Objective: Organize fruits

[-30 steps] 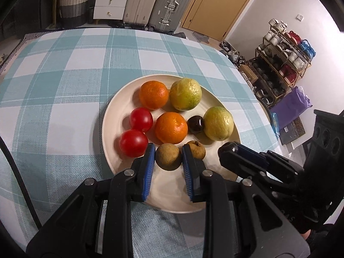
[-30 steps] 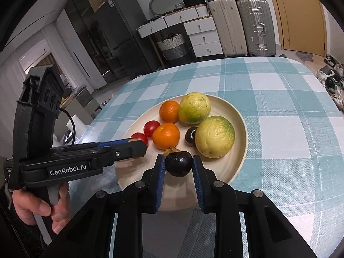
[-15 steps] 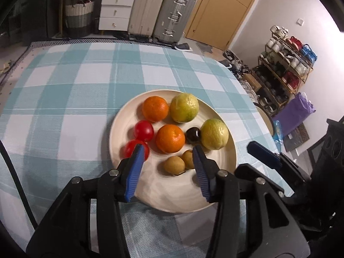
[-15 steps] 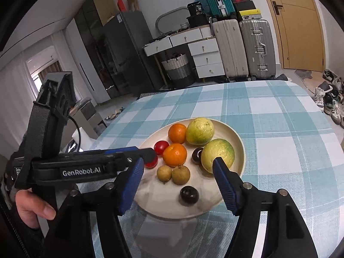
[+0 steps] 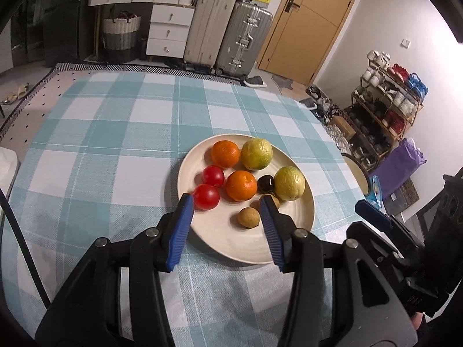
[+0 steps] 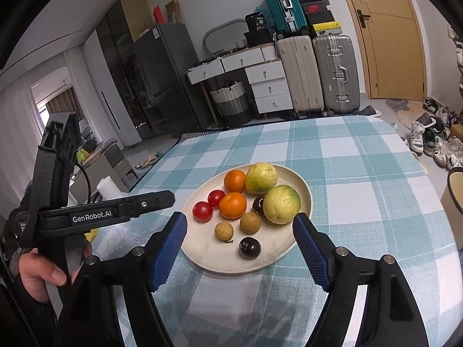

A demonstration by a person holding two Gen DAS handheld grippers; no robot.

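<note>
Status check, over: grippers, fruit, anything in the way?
Left gripper open and empty, right gripper opening, nothing between its jaws. All fruit on the plate, dark plum nearest the front rim. Nothing in the way.

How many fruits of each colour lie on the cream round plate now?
Round red tomatoes: 2
Round orange mandarins: 2
Large yellow-green citrus fruits: 2
Small brown longans: 2
Small dark purple round fruits: 2
Total: 10, all on the cream round plate.
</note>
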